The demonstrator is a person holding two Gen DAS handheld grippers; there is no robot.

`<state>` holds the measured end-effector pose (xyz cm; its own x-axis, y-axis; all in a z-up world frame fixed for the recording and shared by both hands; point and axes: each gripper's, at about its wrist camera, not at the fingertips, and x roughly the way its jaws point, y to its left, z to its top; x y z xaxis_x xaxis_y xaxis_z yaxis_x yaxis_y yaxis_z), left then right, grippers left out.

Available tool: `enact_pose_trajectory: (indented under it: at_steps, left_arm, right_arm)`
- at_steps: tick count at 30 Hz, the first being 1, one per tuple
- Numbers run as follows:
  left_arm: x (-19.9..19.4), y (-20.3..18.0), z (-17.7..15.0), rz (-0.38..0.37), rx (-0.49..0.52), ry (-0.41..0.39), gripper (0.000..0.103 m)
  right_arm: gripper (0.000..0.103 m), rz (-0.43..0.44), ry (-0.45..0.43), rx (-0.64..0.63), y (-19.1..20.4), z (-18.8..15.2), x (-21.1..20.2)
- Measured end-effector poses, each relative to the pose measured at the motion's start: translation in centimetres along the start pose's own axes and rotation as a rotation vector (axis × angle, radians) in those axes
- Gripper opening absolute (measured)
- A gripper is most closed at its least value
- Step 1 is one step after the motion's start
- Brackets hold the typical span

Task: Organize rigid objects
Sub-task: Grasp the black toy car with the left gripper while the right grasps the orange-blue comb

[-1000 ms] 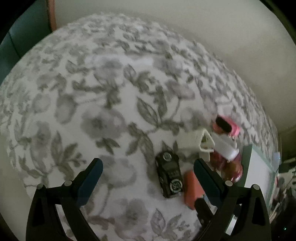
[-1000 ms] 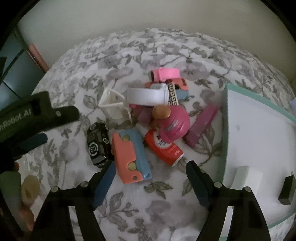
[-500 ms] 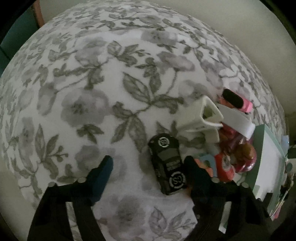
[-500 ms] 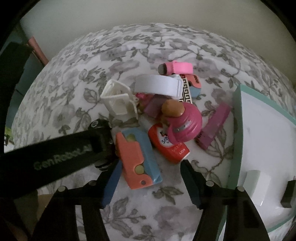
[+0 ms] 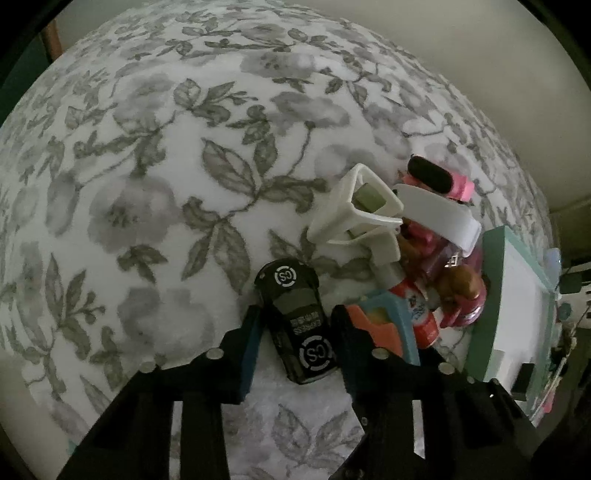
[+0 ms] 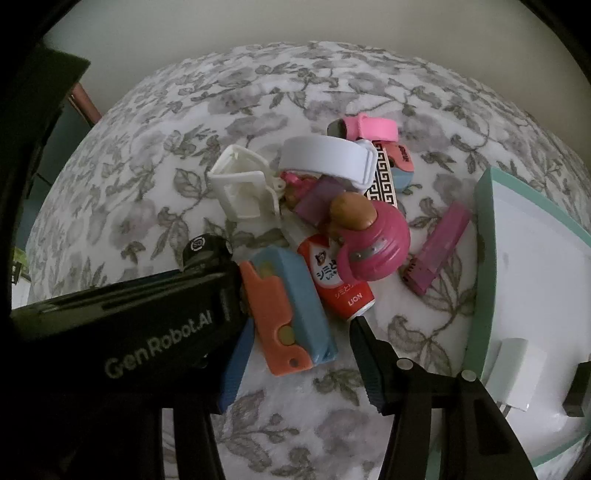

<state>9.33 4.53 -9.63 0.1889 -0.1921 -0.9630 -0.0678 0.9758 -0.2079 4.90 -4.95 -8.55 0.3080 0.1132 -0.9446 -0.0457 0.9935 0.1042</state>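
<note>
A grey-flowered cloth [image 5: 192,177] covers my worktop, beside a pale wall [image 6: 229,26]. Since before, my left fingers [image 5: 255,325] are closing around the black toy car [image 5: 299,325]; my right fingers [image 6: 236,369] are closing astride the orange-blue case [image 6: 288,314].

We read "GenRobot.AI" in pale letters along the black body of the left gripper [image 6: 147,332] where it crosses the right wrist view. The red tube [image 6: 338,280] carries "LION" in white near its lower end, with Japanese characters on its white label above. The black toy car [image 5: 297,321] shows a ringed "CS" badge at each end of its top, and a line of small print between them that we cannot make out.
</note>
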Motion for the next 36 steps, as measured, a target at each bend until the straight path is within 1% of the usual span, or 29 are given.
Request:
enact_pose_trajectory:
  at_steps: [4, 7, 9, 13, 18, 25, 30, 34, 36]
  left_arm:
    - [-0.4, 0.3, -0.3, -0.019, 0.002, 0.004, 0.035]
    - [-0.8, 0.8, -0.7, -0.017, 0.009, 0.007, 0.035]
    - [-1.4, 1.2, -0.9, -0.018, 0.02, 0.012, 0.035]
    - [-1.1, 1.2, -0.9, -0.017, 0.021, 0.014, 0.035]
    - [-0.8, 0.6, -0.6, -0.006, 0.019, 0.012, 0.035]
    - [-0.3, 0.1, 0.0, 0.0, 0.016, 0.017, 0.035]
    - [-0.2, 0.5, 0.2, -0.014, 0.001, 0.02, 0.035]
    - [-0.3, 1.0, 0.2, -0.029, -0.01, 0.022, 0.035]
    - [-0.4, 1.0, 0.2, -0.021, 0.0, 0.023, 0.035]
  right_arm:
    - [0.051, 0.007, 0.009, -0.004, -0.2, -0.1, -0.2]
    - [0.048, 0.014, 0.02, 0.001, -0.3, -0.4, -0.3]
    - [0.048, 0.013, 0.023, -0.004, -0.2, -0.5, -0.3]
    - [0.048, 0.018, 0.02, -0.004, -0.3, -0.4, -0.2]
    - [0.048, -0.005, 0.016, -0.025, -0.5, -0.2, 0.3]
    - [0.049, -0.023, -0.014, -0.056, -0.1, 0.5, 0.6]
    - [0.051, -0.023, -0.023, -0.076, -0.1, 0.9, 0.8]
    - [0.058, -0.003, -0.039, -0.08, -0.4, 1.4, 0.3]
    - [0.058, 0.018, -0.047, -0.062, -0.7, 1.7, 0.1]
